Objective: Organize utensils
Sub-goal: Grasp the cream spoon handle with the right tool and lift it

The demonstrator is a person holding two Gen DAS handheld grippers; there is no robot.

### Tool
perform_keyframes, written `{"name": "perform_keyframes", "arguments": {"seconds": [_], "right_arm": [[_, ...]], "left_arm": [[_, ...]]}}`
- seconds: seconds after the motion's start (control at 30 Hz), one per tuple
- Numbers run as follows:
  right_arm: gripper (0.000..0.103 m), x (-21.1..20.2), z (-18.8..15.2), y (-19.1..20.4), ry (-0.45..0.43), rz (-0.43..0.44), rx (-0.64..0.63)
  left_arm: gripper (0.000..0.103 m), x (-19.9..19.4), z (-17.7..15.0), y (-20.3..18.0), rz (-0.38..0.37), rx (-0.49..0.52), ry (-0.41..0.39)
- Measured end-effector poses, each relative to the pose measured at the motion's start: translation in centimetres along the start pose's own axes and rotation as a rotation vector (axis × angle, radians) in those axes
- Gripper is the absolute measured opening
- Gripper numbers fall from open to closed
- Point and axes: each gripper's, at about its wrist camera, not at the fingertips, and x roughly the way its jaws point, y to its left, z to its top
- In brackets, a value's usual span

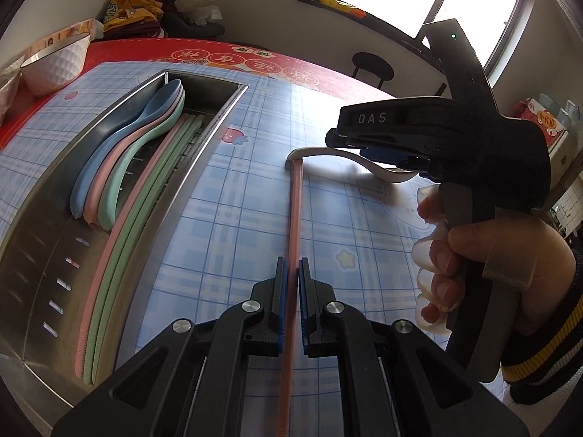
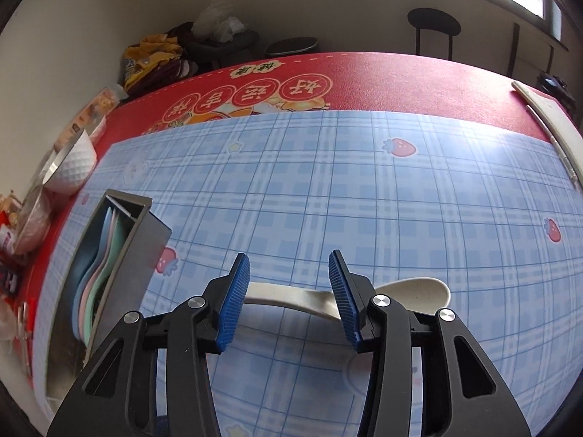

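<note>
My left gripper [image 1: 290, 266] is shut on a long pink chopstick [image 1: 296, 211] that runs away from it over the blue checked tablecloth. To its left a steel tray [image 1: 36, 225] holds a blue, a pink and a green spoon [image 1: 120, 153] beside pink and green chopsticks [image 1: 120, 255]. A white spoon [image 2: 291, 296] lies crosswise on the cloth, its handle tip by the pink chopstick's far end. My right gripper [image 2: 289, 266] stands over the spoon's handle with its blue pads [image 2: 233, 298] apart and not pressing on it. The left wrist view shows a hand holding that right gripper [image 1: 400, 164].
A white faceted bowl [image 2: 73, 167] stands on the red mat at the left, behind the steel tray [image 2: 145, 233]. A pale flat strip [image 2: 546, 123] lies along the table's right edge. Clothes and bags are piled past the far corner, and a dark stool [image 2: 433, 25] stands behind the table.
</note>
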Motion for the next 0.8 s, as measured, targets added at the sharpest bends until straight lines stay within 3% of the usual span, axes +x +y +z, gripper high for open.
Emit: {"name": "perform_keyframes", "arguments": {"seconds": [0.27,0.53,0.67,0.8], "right_arm": [[0.024,-1.3,-2.4,-1.5,0.032,0.021,-0.060],[0.025,-3.7,-4.8,-2.8,0.029,0.120,-0.086],[0.026,-5.1,-4.5,-3.1,-0.032,0.195,-0.081],[0.026,-5.1,-3.4,-2.0,-0.025,0.266,-0.111]], "left_arm": [[0.008,0.0,0.0,0.1,0.009,-0.003,-0.003],[0.008,-0.2,-0.1,0.3,0.020,-0.013,-0.007],[0.008,-0.2,-0.2,0.3,0.023,-0.017,-0.009],[0.008,-0.2,-0.1,0.6,0.017,-0.026,-0.009]]}}
